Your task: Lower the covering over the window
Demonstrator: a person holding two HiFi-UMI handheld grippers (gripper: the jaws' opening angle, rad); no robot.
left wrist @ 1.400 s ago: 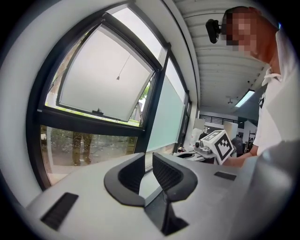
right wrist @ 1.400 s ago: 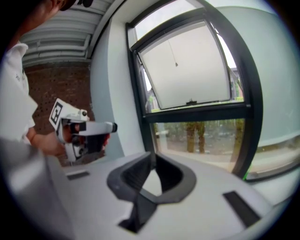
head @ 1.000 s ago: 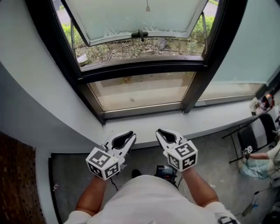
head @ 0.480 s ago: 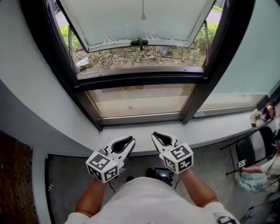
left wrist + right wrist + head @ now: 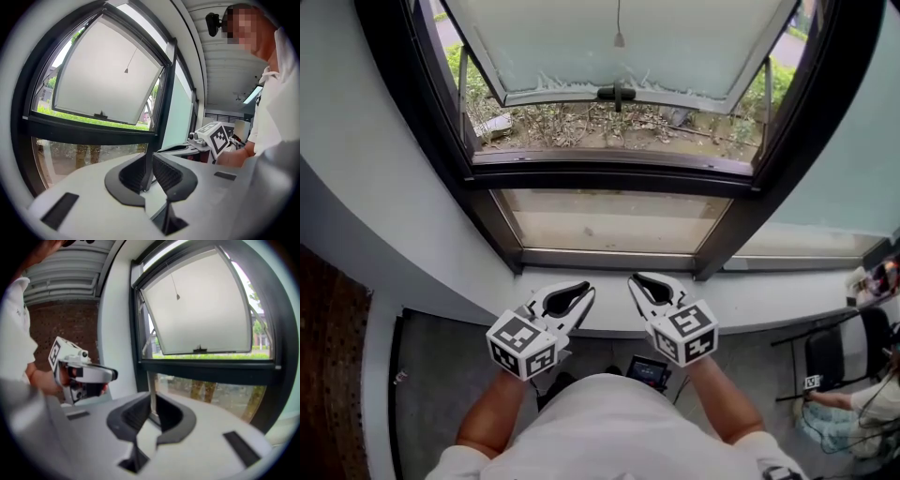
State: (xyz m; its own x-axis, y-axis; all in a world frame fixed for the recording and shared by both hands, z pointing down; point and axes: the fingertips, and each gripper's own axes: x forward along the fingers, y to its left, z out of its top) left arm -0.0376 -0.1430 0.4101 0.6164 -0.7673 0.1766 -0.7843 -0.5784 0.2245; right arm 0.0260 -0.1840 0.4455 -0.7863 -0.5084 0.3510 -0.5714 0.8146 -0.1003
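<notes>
Head view: window frame [image 5: 609,173] filled upper half, sash [image 5: 703,47] tilted outward at 12 o'clock. Pull cord [image 5: 619,39] hung before sash at 12 o'clock; covering itself out of sight. Fixed pane [image 5: 614,220] sat below frame bar. Left gripper [image 5: 584,292] at 7 o'clock and right gripper [image 5: 635,281] at 5 o'clock hovered over white sill [image 5: 769,300], well apart from cord. Both jaw pairs were closed and empty.

Grey floor [image 5: 441,394] below the window carries a small black boxy device [image 5: 651,368] and a black-framed folding chair [image 5: 842,349] at the right
</notes>
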